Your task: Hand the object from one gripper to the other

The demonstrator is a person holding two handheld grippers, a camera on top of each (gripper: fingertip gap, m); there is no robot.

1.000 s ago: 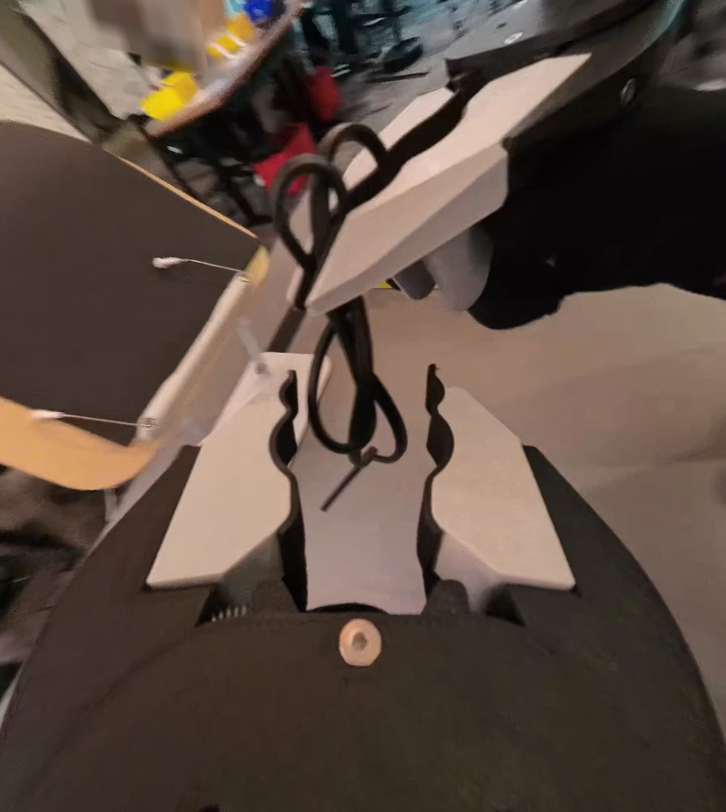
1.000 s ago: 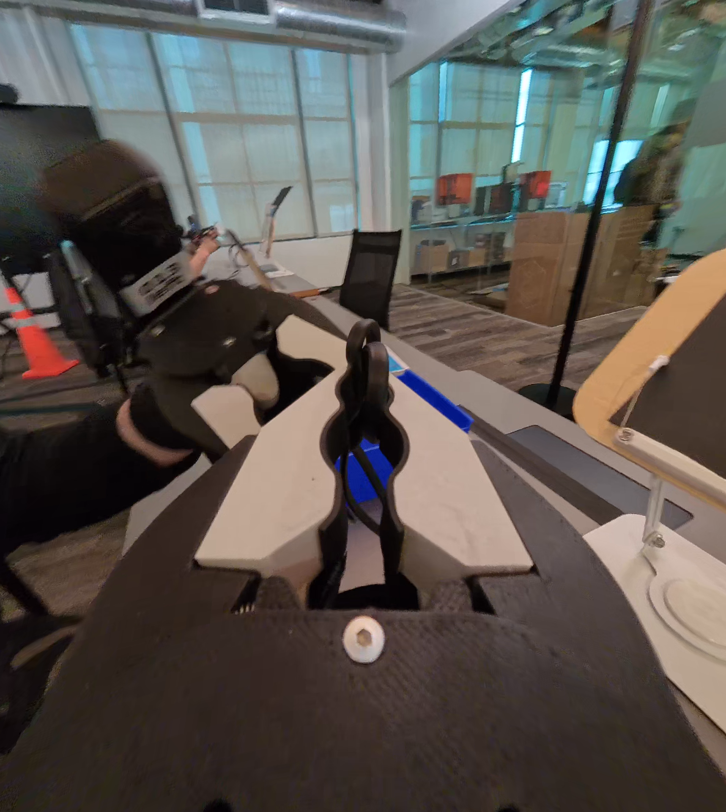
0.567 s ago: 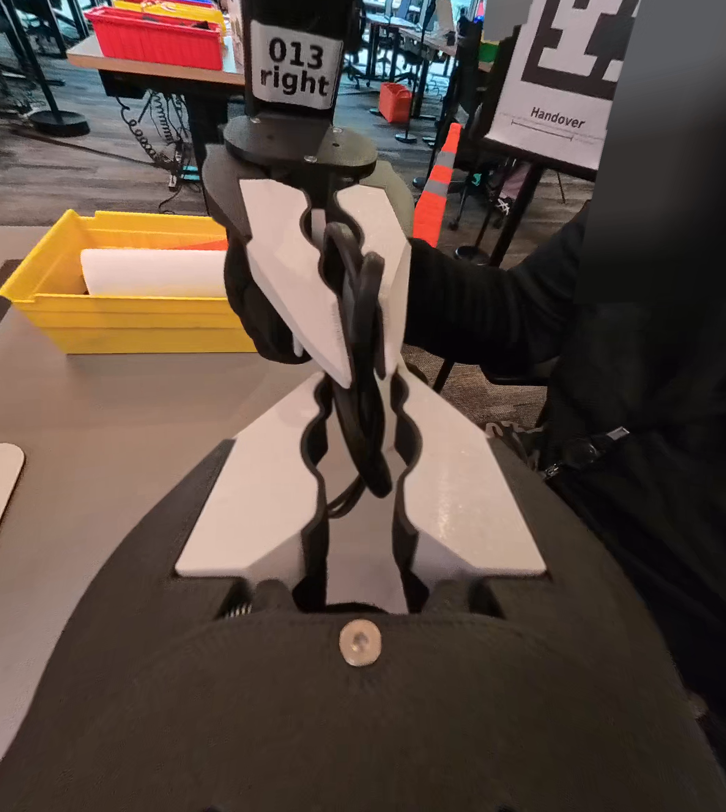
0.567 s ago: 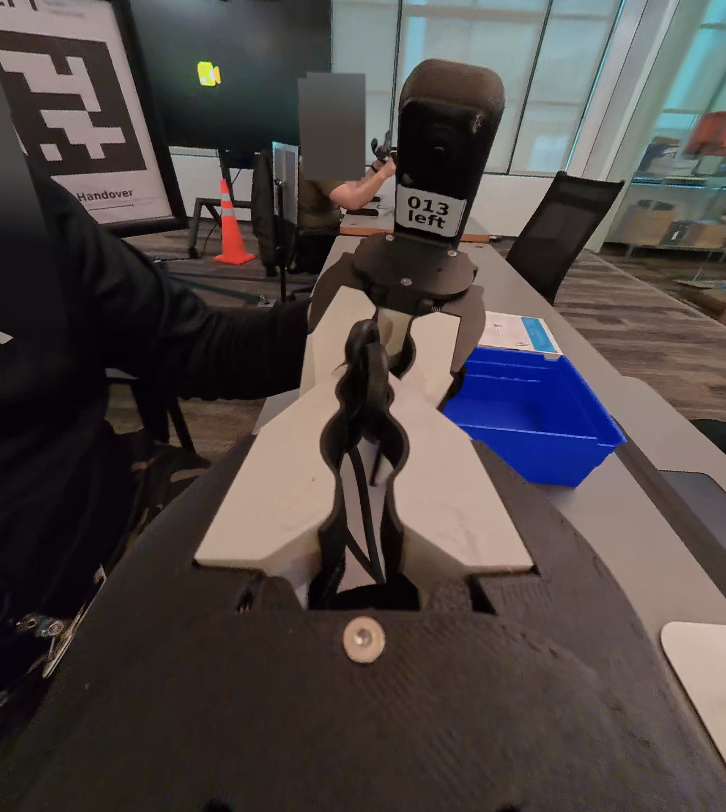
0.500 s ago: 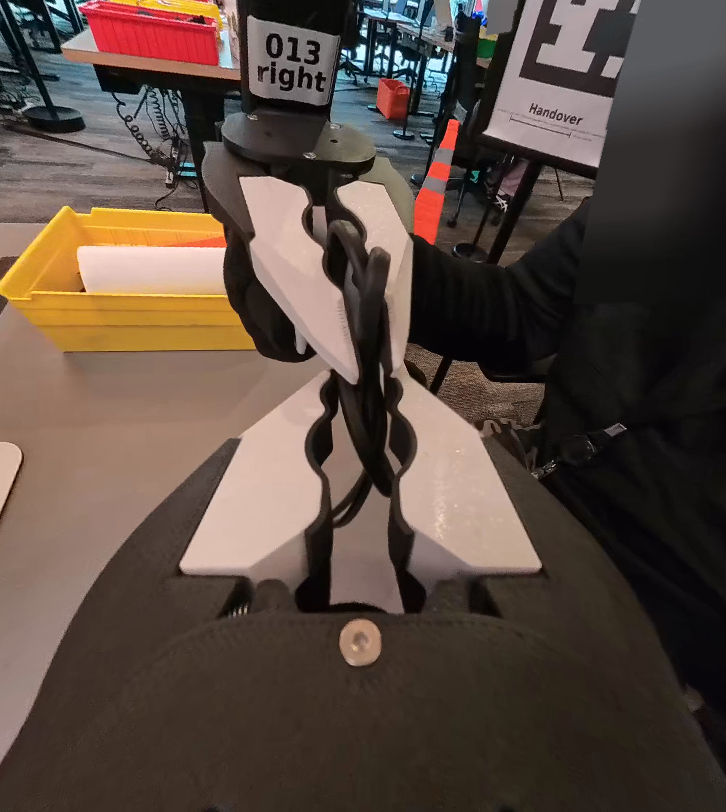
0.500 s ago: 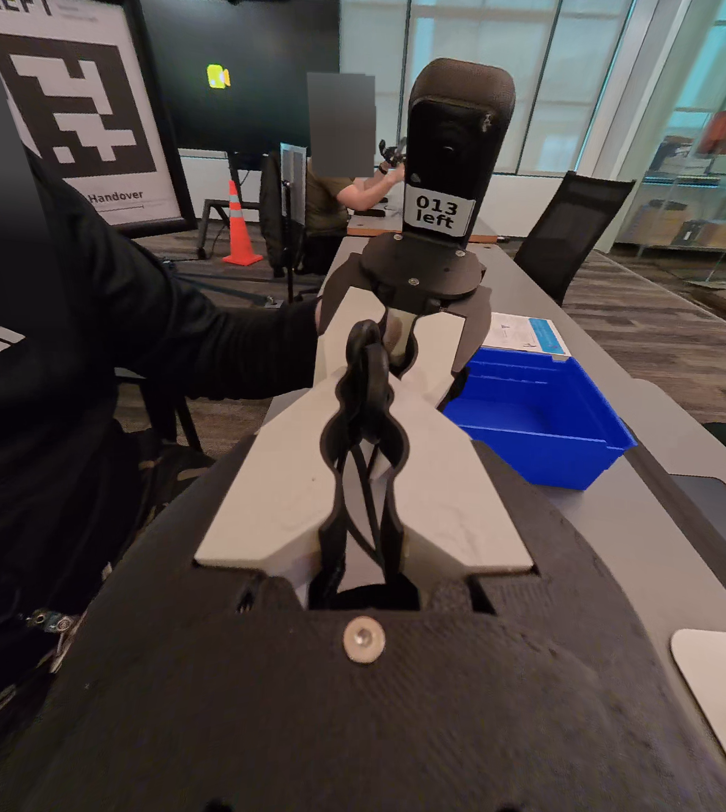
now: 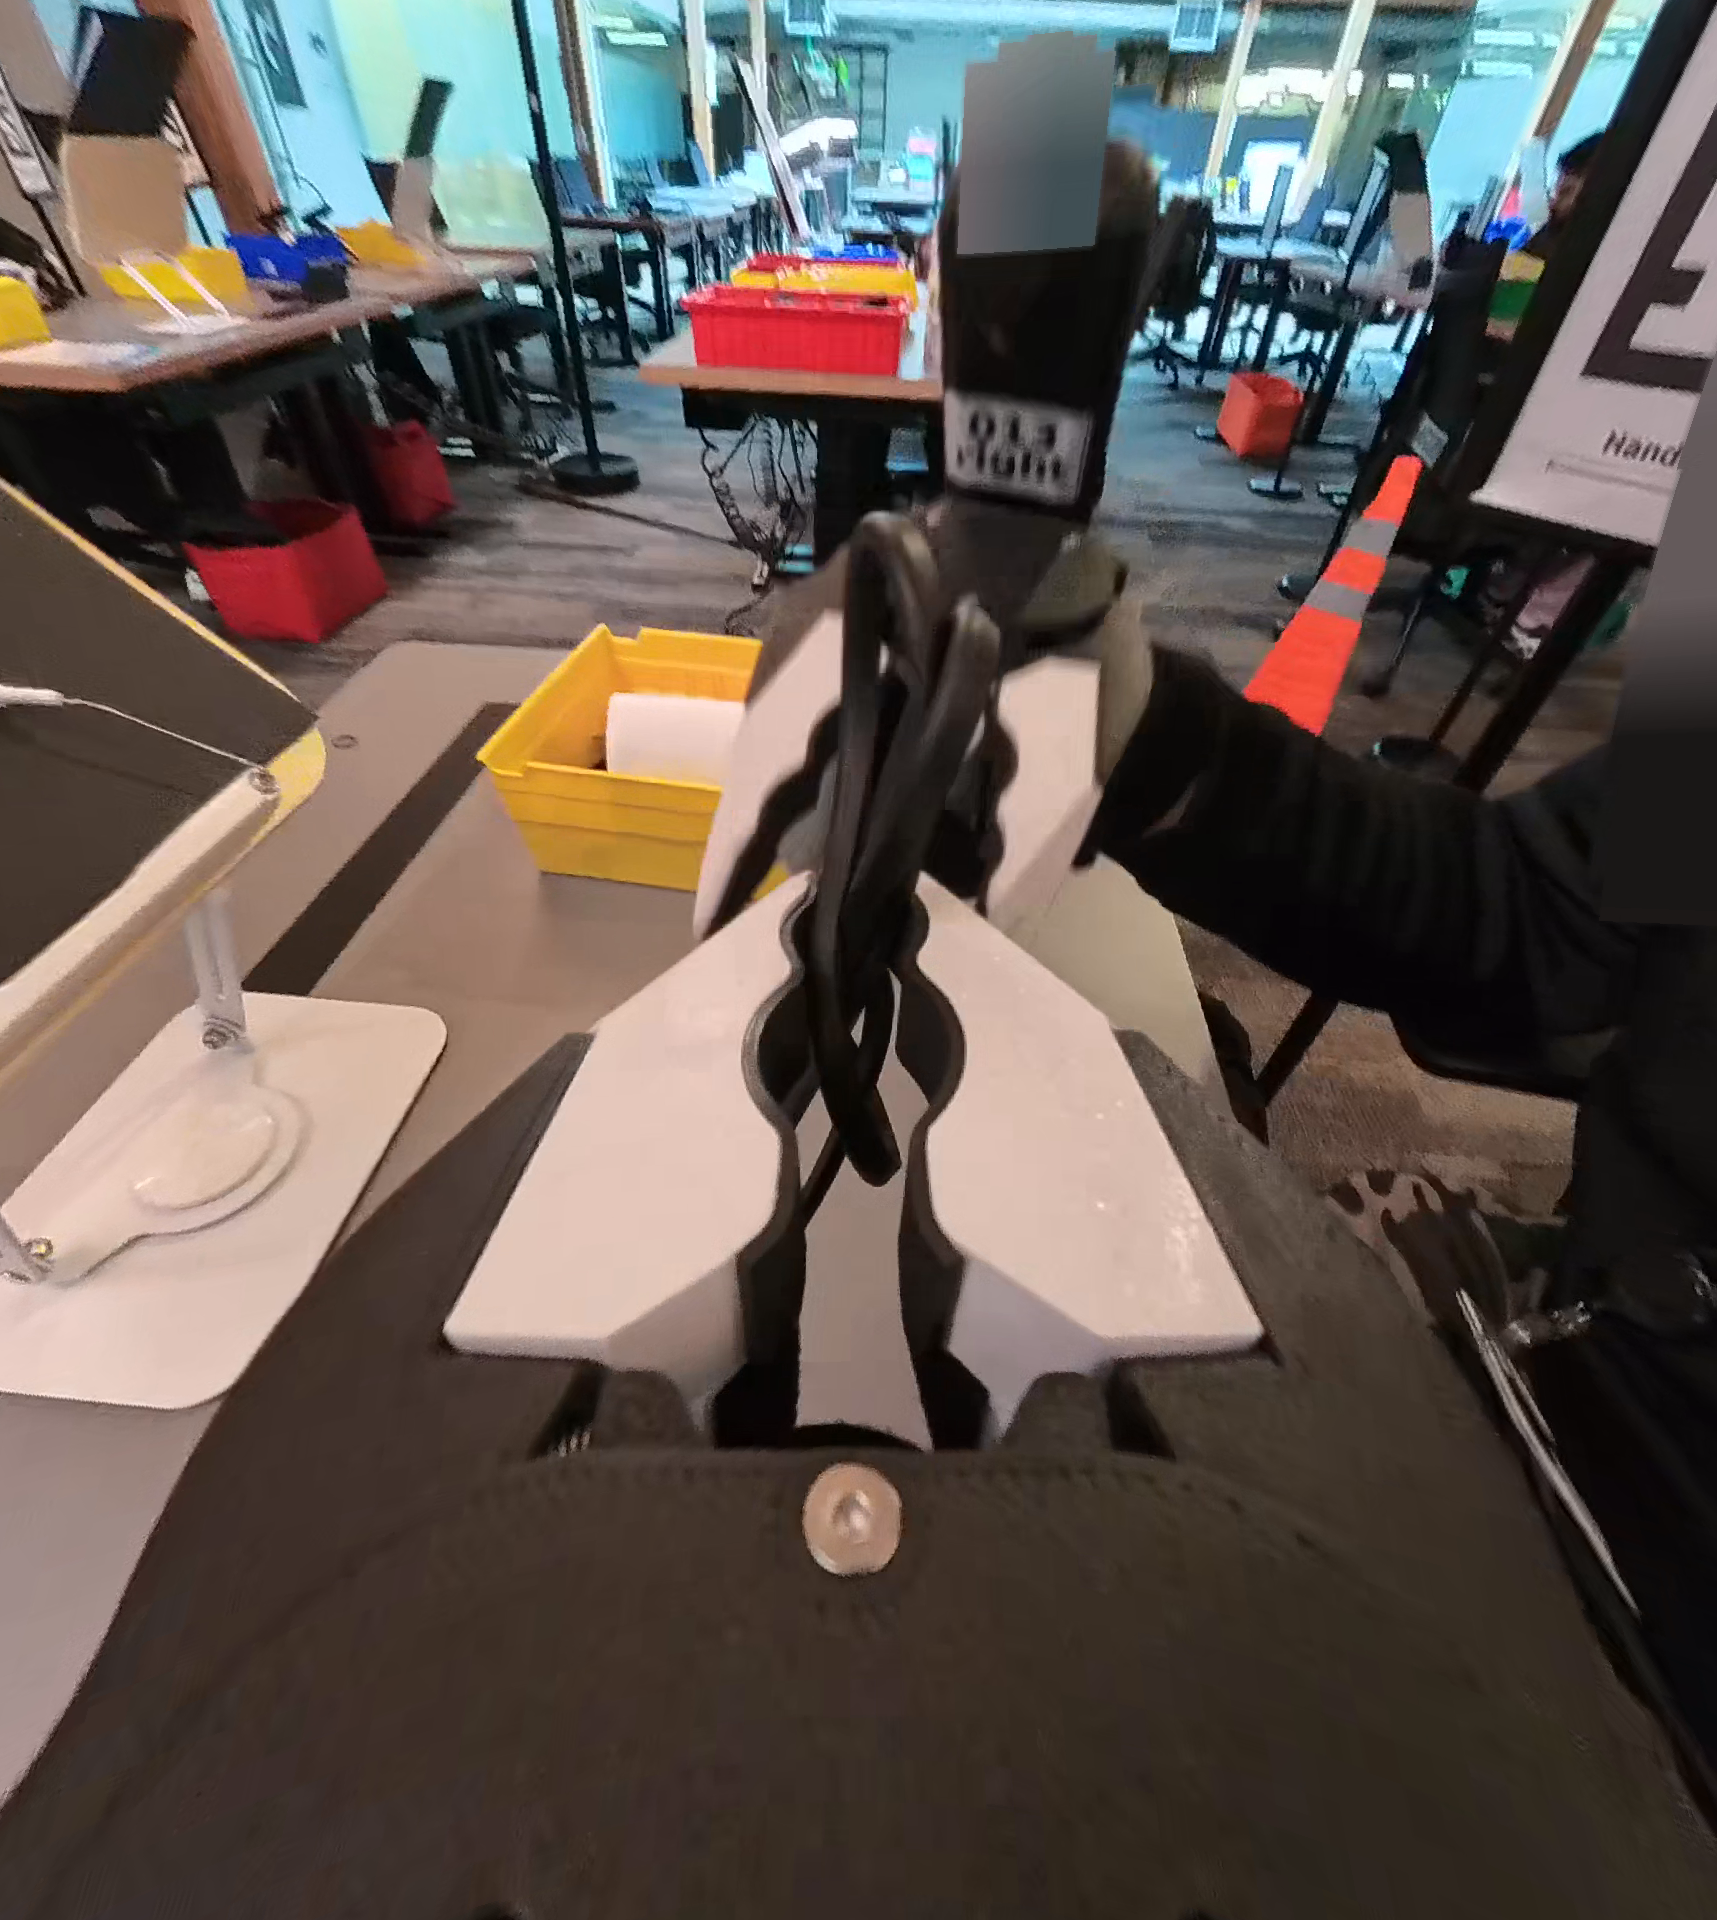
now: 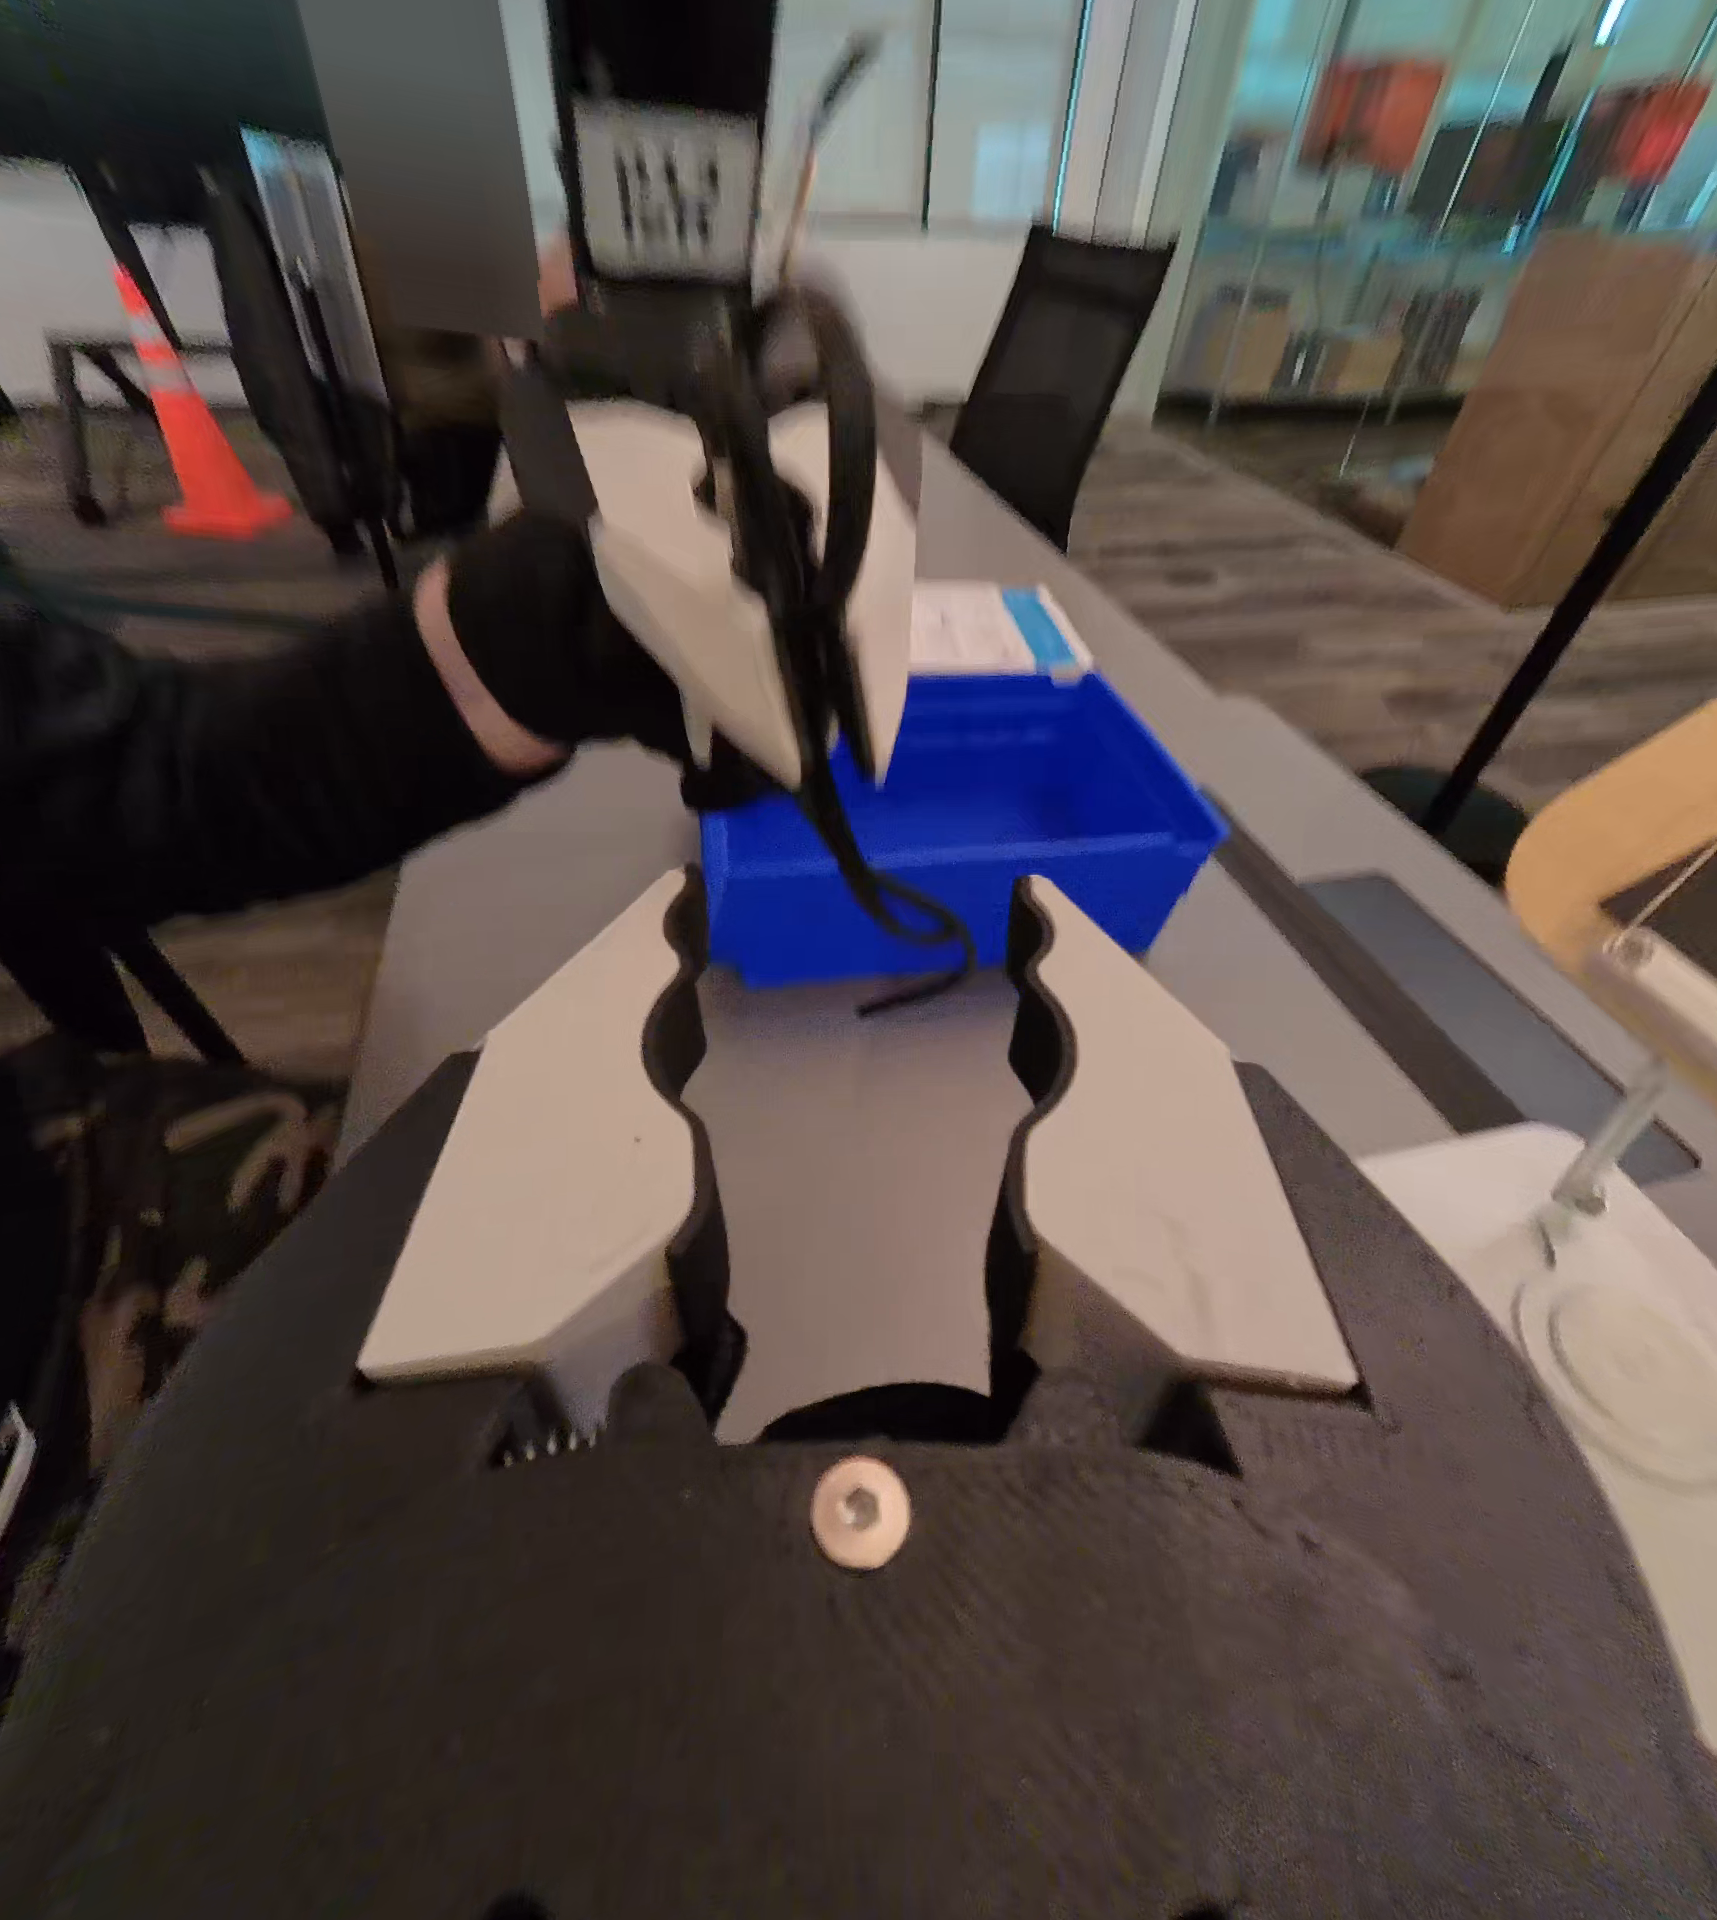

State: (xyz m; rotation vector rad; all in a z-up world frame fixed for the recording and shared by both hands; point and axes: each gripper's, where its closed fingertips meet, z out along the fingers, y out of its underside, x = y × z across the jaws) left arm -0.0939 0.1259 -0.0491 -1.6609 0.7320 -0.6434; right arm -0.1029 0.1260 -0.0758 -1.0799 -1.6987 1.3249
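Since half a second ago: right gripper (image 8: 854,914) gone from clenched on the cord to spread wide and empty; left gripper (image 7: 852,914) closed where it stood nearly closed around the loops

Item: cord (image 7: 869,810), black, bundled in loops. Location: pinched between the tips of the left gripper, loops rising above the tips, a short tail hanging down inside the jaws. Right wrist view shows the same bundle in the left gripper, one loose end dangling toward the bin (image 8: 947,831), blue, on the table (image 8: 1280,987)

Right gripper: released, fingers (image 8: 563,1122) well apart, nothing between them, clear of the cord in its own view; blurred in the left wrist view, close behind the cord, contact there cannot be told

Status, judged: handover right to left effectively done; grip transferred. Remaining: draw the two grippers apart; confirm the cord holds

Also present: yellow bin (image 7: 615,790) with white roll; stand (image 7: 168,1143), white base
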